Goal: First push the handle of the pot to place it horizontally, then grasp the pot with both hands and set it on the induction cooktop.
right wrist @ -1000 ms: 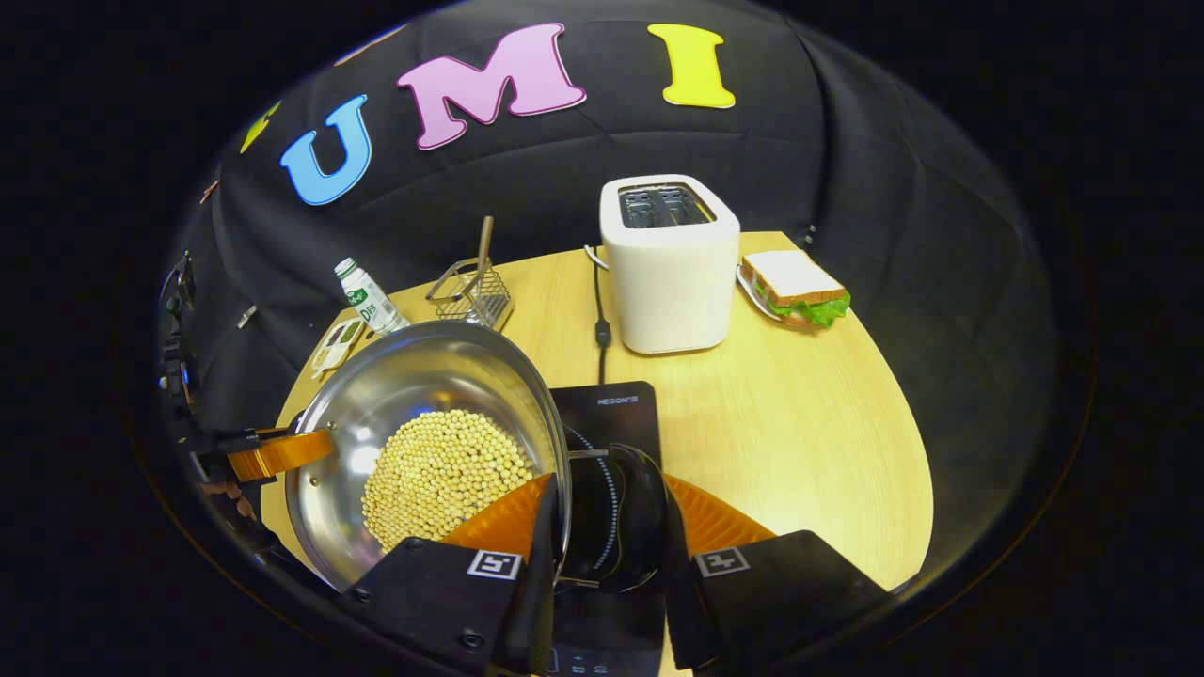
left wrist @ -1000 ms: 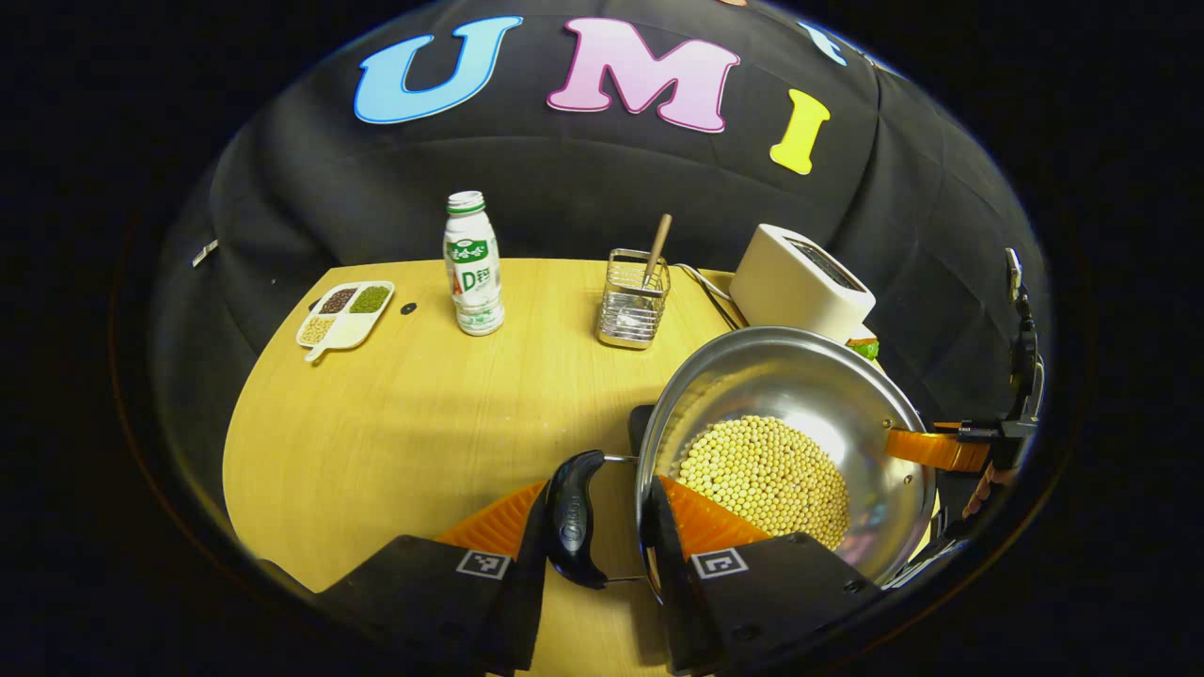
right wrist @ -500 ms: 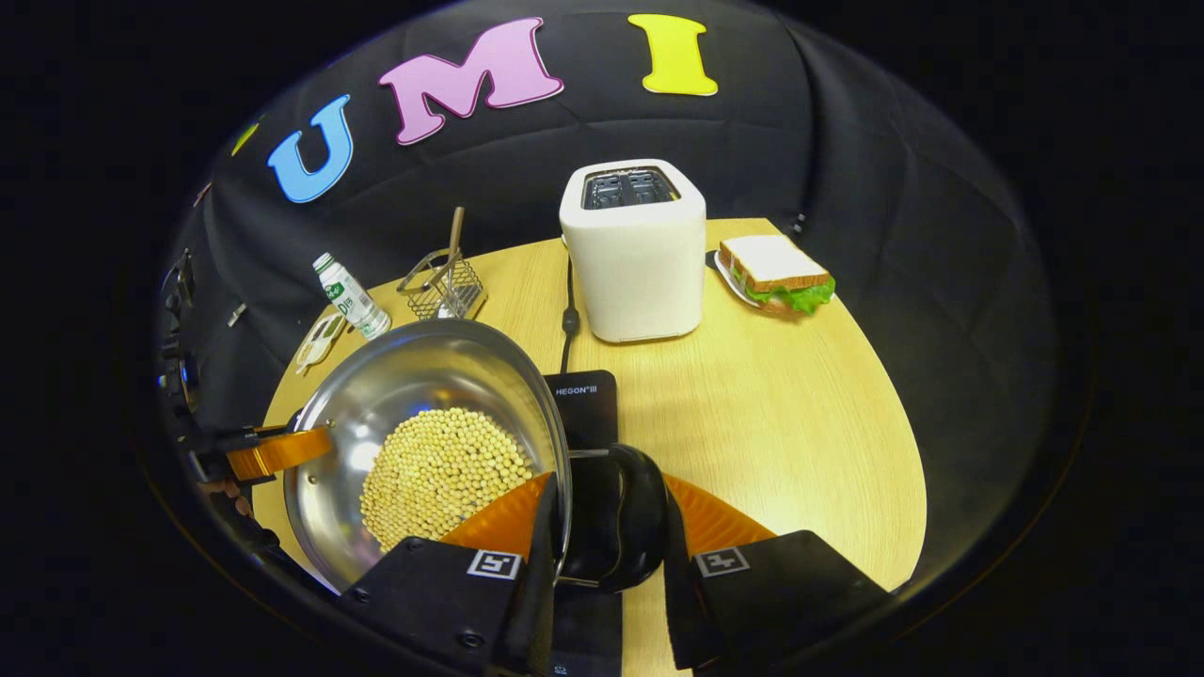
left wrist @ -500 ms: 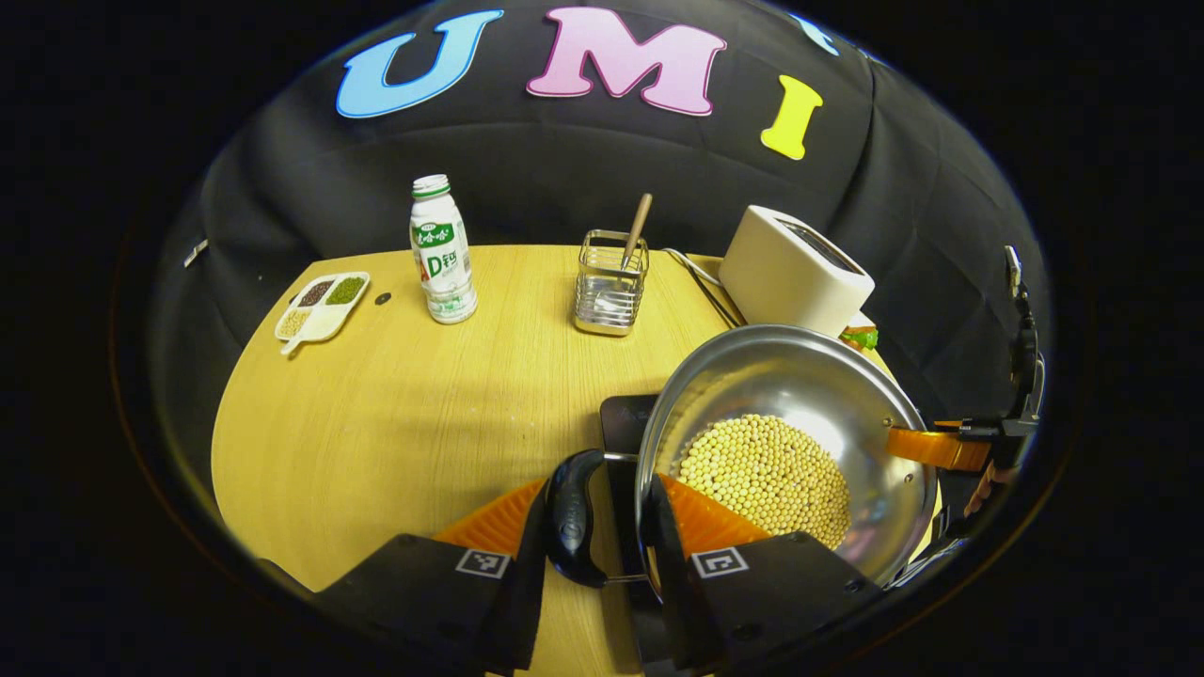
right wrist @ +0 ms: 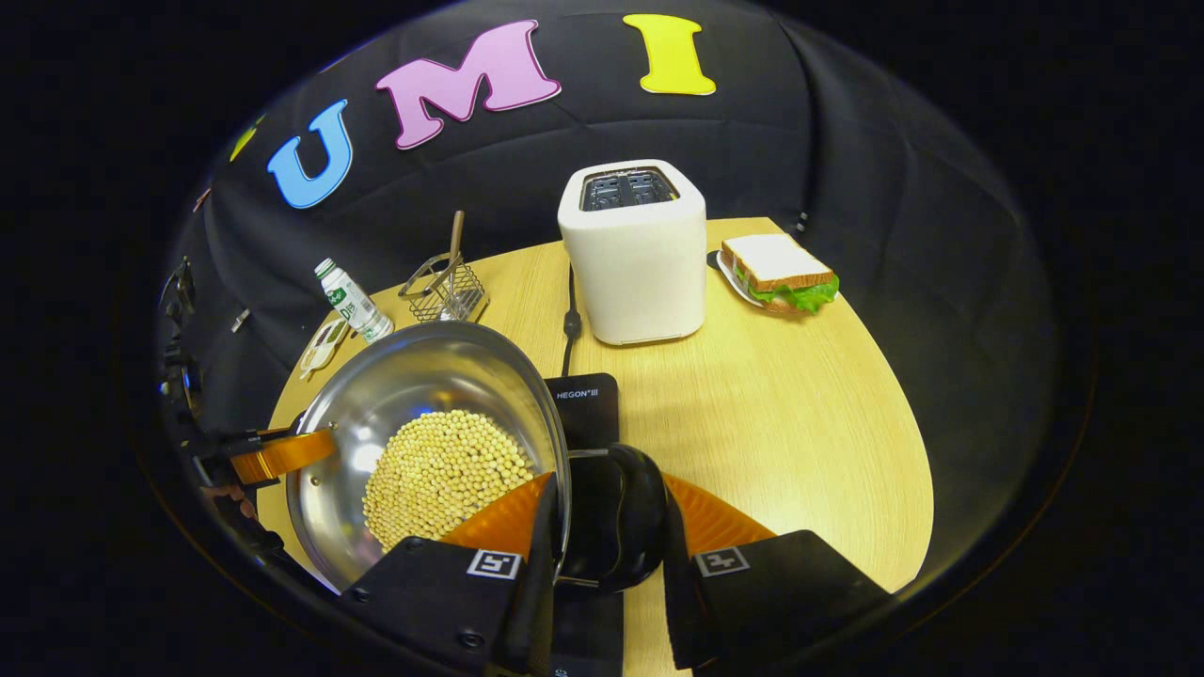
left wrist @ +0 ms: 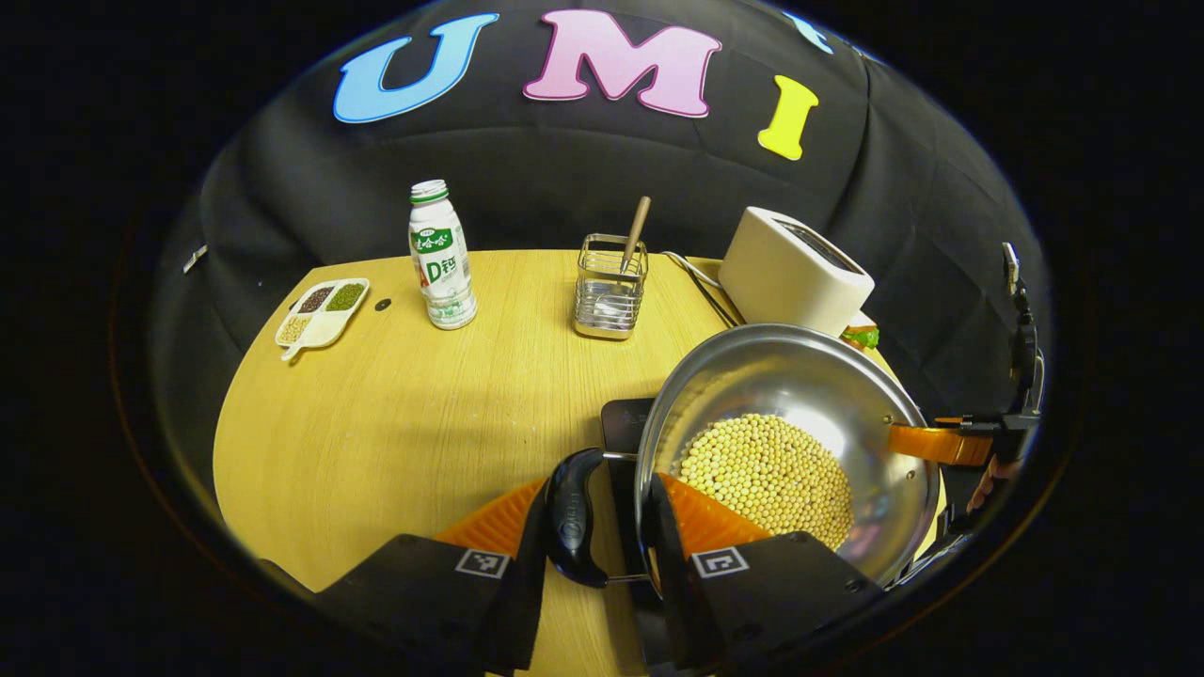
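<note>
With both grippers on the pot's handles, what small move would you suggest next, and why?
Probably lower it level onto the induction cooktop: the left gripper and right gripper each clamp a handle, and the pot, filled with beans, hangs over the cooktop.

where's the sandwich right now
In the right gripper view the sandwich sits at the table's far right edge, just right of the toaster.

left hand-held gripper (left wrist: 593, 555) clamped, right hand-held gripper (right wrist: 602, 555) clamped
</note>
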A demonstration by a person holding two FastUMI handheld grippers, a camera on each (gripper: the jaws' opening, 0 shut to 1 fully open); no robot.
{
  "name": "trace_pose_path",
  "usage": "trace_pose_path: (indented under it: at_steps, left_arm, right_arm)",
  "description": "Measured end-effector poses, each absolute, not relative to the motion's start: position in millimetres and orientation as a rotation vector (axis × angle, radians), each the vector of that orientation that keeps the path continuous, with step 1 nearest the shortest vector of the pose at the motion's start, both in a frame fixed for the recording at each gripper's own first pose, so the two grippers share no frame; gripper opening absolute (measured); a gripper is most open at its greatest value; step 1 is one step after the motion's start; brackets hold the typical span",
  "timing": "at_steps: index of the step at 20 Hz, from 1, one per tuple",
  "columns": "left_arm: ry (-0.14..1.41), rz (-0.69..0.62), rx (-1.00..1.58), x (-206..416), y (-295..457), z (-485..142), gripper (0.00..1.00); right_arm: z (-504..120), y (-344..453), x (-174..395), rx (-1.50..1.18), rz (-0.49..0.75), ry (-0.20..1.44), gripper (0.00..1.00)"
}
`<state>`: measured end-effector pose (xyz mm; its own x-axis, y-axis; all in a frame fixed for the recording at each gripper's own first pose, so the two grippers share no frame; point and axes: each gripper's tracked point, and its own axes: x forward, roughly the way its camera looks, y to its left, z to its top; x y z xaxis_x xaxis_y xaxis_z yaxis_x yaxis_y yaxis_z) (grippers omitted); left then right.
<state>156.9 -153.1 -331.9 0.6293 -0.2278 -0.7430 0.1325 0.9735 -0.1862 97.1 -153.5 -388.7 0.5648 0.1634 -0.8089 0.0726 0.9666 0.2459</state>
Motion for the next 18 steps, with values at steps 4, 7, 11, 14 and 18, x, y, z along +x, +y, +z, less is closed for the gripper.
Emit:
trace_pose_path:
  at_steps: [4,7,11,14,18]
  left_arm:
    - [0.864,-0.205,-0.124,157,-153,-332,0.57]
    - [0.864,-0.203,-0.134,157,-153,-332,0.59]
    - [0.87,-0.21,-0.13,157,-153,-332,0.6]
    - [0.876,-0.208,-0.129,156,-151,-333,0.63]
    - [0.824,-0.186,-0.157,160,-145,-320,0.95]
  right_arm:
    - [-388,-155,97,0.273,0.05,0.976,0.48]
    - [-388,-154,97,0.274,0.048,0.979,0.55]
    - [-388,-155,96,0.261,0.039,0.983,0.55]
    - [-385,-154,96,0.251,0.043,0.972,0.63]
    - [-380,-158,97,0.241,0.027,0.953,0.99]
